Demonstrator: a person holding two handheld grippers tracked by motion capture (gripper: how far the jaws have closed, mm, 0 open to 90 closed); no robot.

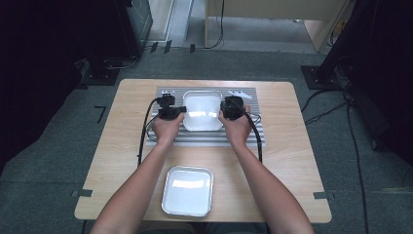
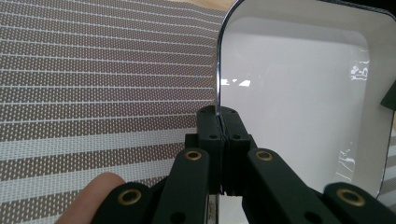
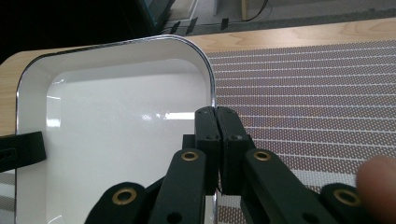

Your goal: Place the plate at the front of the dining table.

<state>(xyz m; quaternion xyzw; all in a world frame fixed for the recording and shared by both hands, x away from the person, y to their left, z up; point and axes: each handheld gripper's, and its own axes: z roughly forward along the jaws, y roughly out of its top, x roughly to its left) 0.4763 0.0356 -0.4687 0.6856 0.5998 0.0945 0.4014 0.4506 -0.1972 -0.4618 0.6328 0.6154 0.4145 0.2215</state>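
Counter (image 1: pixel 122 161) of pale wood takes up the middle of the high view, with dark floor all around it. Toward twelve o'clock on it lies a striped mat (image 1: pixel 265 131), grey and white bands running across; the weave shows close up in the left gripper view (image 2: pixel 102 70) and the right gripper view (image 3: pixel 303 79).

On the middle of the mat sits the far white tray (image 1: pixel 202 100), square with rounded corners and a thin metal rim. A second white tray (image 1: pixel 187 192) lies at six o'clock on the counter, well apart from the mat, with nothing in it.

Two bare forearms come up from six o'clock, one to each side of the far tray. The left tool (image 1: pixel 179 112) is at the tray's nine o'clock edge. In the left gripper view (image 2: pixel 219 112) its jaws are clenched on the tray rim (image 2: pixel 218 70), the rim passing between the two pads. The right tool (image 1: pixel 223 113) is at the tray's three o'clock edge; in the right gripper view (image 3: pixel 215 112) its jaws are likewise clamped on the rim (image 3: pixel 211 88).

A fingertip (image 2: pixel 98 191) shows at seven o'clock in the left gripper view, and another (image 3: pixel 378 182) at four o'clock in the right gripper view. Black cables (image 1: pixel 142 136) trail back from both tools toward six o'clock.
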